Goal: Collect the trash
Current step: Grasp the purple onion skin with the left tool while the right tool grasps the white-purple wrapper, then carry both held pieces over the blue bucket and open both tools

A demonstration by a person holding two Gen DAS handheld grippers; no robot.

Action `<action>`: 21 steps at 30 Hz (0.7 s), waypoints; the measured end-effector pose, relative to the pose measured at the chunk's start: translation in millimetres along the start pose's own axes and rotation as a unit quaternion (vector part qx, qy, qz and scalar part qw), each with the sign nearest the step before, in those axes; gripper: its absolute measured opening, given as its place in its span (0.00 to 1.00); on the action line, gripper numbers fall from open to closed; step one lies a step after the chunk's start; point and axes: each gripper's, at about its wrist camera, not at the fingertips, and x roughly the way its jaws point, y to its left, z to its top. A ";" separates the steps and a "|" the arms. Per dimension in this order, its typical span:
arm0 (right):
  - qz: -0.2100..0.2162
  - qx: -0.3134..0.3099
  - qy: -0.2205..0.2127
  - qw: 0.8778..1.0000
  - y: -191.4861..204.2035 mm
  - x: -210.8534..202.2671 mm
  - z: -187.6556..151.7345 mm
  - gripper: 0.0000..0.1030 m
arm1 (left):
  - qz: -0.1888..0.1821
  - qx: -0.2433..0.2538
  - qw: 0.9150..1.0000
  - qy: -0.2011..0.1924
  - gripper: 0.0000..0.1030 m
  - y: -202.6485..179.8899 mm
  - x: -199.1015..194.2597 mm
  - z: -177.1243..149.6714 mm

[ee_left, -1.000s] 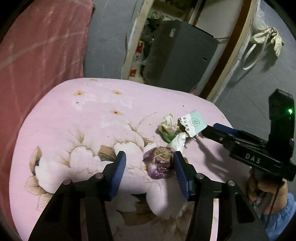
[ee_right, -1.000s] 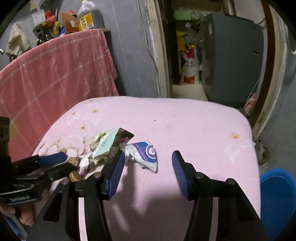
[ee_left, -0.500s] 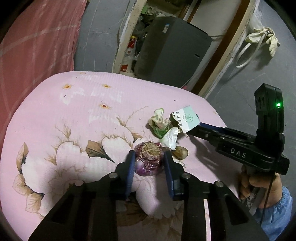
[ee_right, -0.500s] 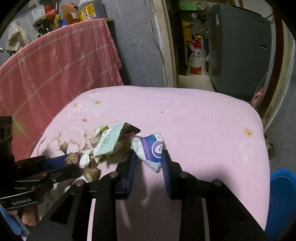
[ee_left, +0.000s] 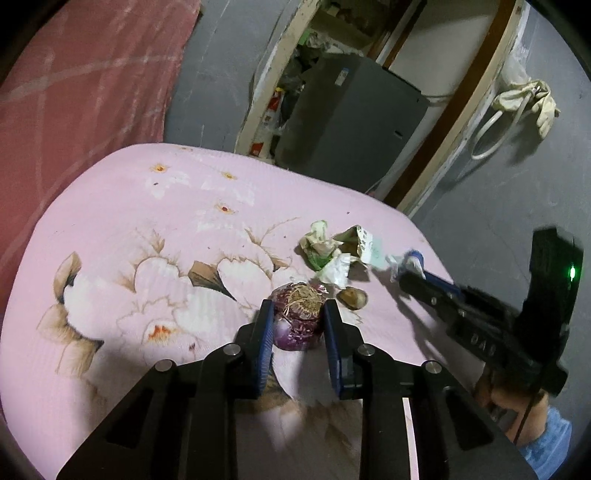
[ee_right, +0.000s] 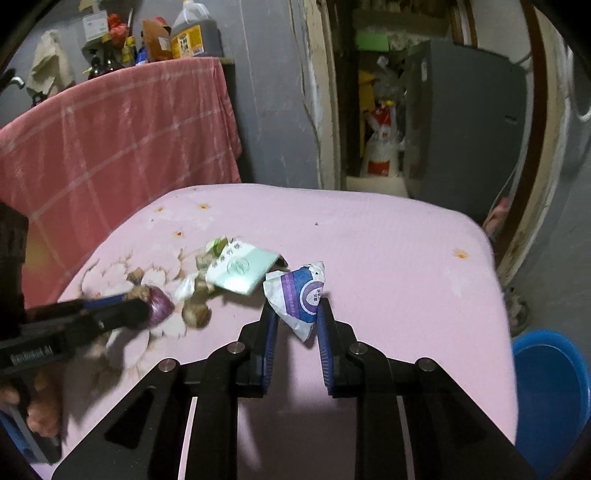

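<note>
My left gripper [ee_left: 298, 319] is shut on a purple onion piece [ee_left: 300, 321] with dry roots on top, on the pink floral table [ee_left: 147, 229]. My right gripper [ee_right: 297, 317] is shut on a crumpled white and purple wrapper [ee_right: 298, 295]. The right gripper also shows in the left wrist view [ee_left: 413, 267], and the left gripper in the right wrist view [ee_right: 142, 304], blurred. Between them lie a mint-green paper packet [ee_right: 240, 269], crumpled green-white scraps [ee_left: 319, 245] and a brown peel [ee_left: 352, 297].
A blue bucket [ee_right: 550, 391] stands on the floor right of the table. A red checked cloth [ee_right: 110, 147] hangs at the back left with bottles [ee_right: 192, 35] above it. A grey cabinet [ee_left: 351, 122] fills the doorway behind the table.
Both grippers went from wide open to shut: the left on the onion piece, the right on the purple wrapper. The wrapper now sits apart from the pile.
</note>
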 end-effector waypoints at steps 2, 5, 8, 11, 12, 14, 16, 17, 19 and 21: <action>-0.005 0.000 -0.021 1.000 0.4 -12.1 -7.9 0.18 | -0.010 -0.003 1.000 -0.014 0.21 -2.5 -7.7 -1.5; -0.010 0.000 -0.063 0.998 -0.3 -35.3 -15.0 0.18 | -0.018 0.000 0.999 -0.037 0.21 -11.5 -20.4 -4.6; -0.021 0.000 -0.099 0.995 -0.5 -59.6 -22.5 0.18 | -0.024 0.010 0.998 -0.056 0.21 -25.7 -31.3 -8.1; -0.027 0.000 -0.137 0.990 1.7 -82.6 -28.3 0.18 | -0.033 0.020 0.996 -0.075 0.21 -41.9 -40.8 -9.9; -0.027 -0.001 -0.152 0.988 3.1 -92.2 -29.8 0.18 | -0.038 0.023 0.996 -0.081 0.21 -46.8 -44.0 -9.3; -0.032 -0.002 -0.171 0.985 4.1 -106.3 -30.8 0.18 | -0.047 0.028 0.994 -0.095 0.21 -57.7 -49.1 -8.5; -0.040 -0.002 -0.195 0.980 5.0 -122.0 -31.9 0.18 | -0.054 0.034 0.992 -0.112 0.21 -68.5 -55.3 -6.8; -0.043 0.001 -0.208 0.977 4.3 -130.7 -32.9 0.18 | -0.055 0.038 0.991 -0.118 0.21 -72.6 -57.9 -6.3; -0.050 0.005 -0.231 0.972 2.9 -143.5 -34.4 0.18 | -0.056 0.051 0.988 -0.136 0.21 -84.8 -64.7 -4.6; -0.060 0.010 -0.252 0.966 1.1 -155.5 -37.6 0.18 | -0.057 0.067 0.984 -0.152 0.21 -99.5 -70.4 -5.1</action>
